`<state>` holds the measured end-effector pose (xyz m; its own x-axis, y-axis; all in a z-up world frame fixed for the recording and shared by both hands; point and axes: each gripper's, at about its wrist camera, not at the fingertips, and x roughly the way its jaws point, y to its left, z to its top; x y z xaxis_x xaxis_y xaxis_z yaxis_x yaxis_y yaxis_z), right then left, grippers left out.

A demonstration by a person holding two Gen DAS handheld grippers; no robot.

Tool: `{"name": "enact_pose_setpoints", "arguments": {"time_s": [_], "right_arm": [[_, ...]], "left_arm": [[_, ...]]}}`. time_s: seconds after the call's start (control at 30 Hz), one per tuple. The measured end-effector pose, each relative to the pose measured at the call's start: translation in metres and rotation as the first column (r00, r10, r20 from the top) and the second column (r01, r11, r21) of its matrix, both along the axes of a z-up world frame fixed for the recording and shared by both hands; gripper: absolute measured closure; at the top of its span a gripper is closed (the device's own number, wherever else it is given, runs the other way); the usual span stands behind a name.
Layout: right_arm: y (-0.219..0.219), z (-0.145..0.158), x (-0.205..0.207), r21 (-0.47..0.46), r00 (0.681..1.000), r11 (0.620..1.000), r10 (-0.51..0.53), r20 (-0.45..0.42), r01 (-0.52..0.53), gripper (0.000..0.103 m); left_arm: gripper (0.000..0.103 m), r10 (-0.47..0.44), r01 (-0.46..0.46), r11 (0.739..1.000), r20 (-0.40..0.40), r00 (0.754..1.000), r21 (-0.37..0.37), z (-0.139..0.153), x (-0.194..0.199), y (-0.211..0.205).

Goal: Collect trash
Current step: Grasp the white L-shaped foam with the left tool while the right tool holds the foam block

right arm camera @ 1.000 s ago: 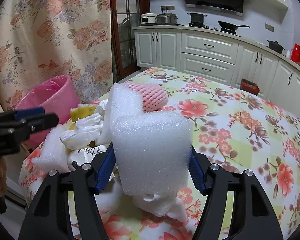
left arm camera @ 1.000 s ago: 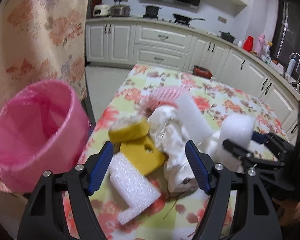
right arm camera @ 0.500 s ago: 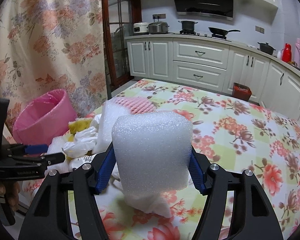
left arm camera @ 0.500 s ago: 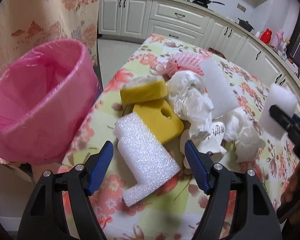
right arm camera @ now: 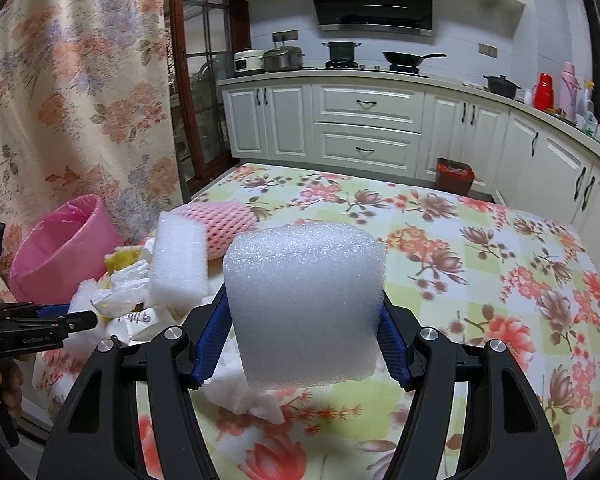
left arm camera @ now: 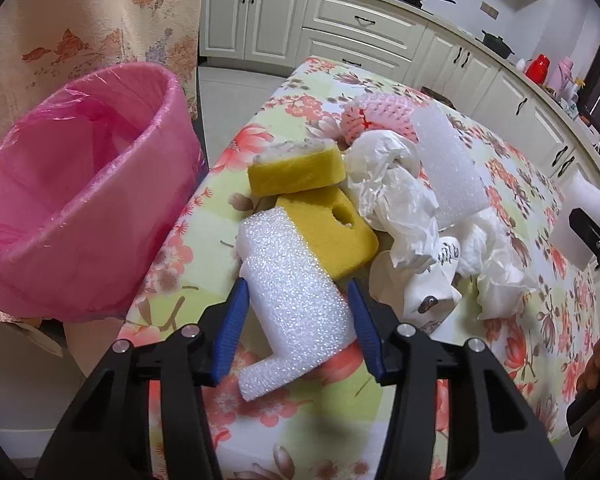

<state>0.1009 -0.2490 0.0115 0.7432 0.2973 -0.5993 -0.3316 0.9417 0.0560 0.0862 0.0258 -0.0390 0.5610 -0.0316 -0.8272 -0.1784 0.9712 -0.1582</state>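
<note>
Left gripper [left arm camera: 298, 320] is closing around the L-shaped white foam piece [left arm camera: 296, 300], which lies on the worktop [left arm camera: 540, 360] at the near edge of the trash pile; foam sits between the blue pads, and they look touching or nearly so, can't confirm a firm pinch. Right gripper [right arm camera: 304, 332] pinches a white foam block [right arm camera: 304, 304] and holds it above the worktop.

Doing it well, my read: let the left pads seat on the wide body of the foam, not the thin foot, squeeze lightly since foam crushes and springs, then lift straight so the yellow sponge [left arm camera: 332, 232] touching its far end doesn't drag. Pink bin [left arm camera: 80, 200], lined with a thin glossy bag, stands just beside the worktop's left edge; carry over the rim before letting go.

Materials: foam is coarse, bubbly, light. Two yellow sponges, the flat one with a hole, the other [left arm camera: 296, 168] thick with a grey scrub face, resting on it. Crumpled white paper [left arm camera: 396, 196], soft and creased. Pink foam net sleeve [left arm camera: 376, 116] behind. Slab of white foam [left arm camera: 448, 172] leaning on the paper. Floral cloth on the worktop.
</note>
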Motion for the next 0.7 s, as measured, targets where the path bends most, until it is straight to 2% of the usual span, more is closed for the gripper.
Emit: {"name": "enact_pose_setpoints", "arguments": {"time_s": [0.27, 0.7], "right_arm": [[-0.004, 0.007, -0.001, -0.002, 1.0, 1.0, -0.014, 0.013, 0.014, 0.04], [0.013, 0.029, -0.003, 0.003, 0.999, 1.0, 0.009, 0.042, -0.009, 0.04]], "left_arm": [[0.055, 0.018, -0.017, 1.0, 0.041, 0.999, -0.015, 0.014, -0.004, 0.011], [0.055, 0.039, -0.034, 0.999, 0.171, 0.985, -0.031, 0.061, -0.016, 0.032]]}}
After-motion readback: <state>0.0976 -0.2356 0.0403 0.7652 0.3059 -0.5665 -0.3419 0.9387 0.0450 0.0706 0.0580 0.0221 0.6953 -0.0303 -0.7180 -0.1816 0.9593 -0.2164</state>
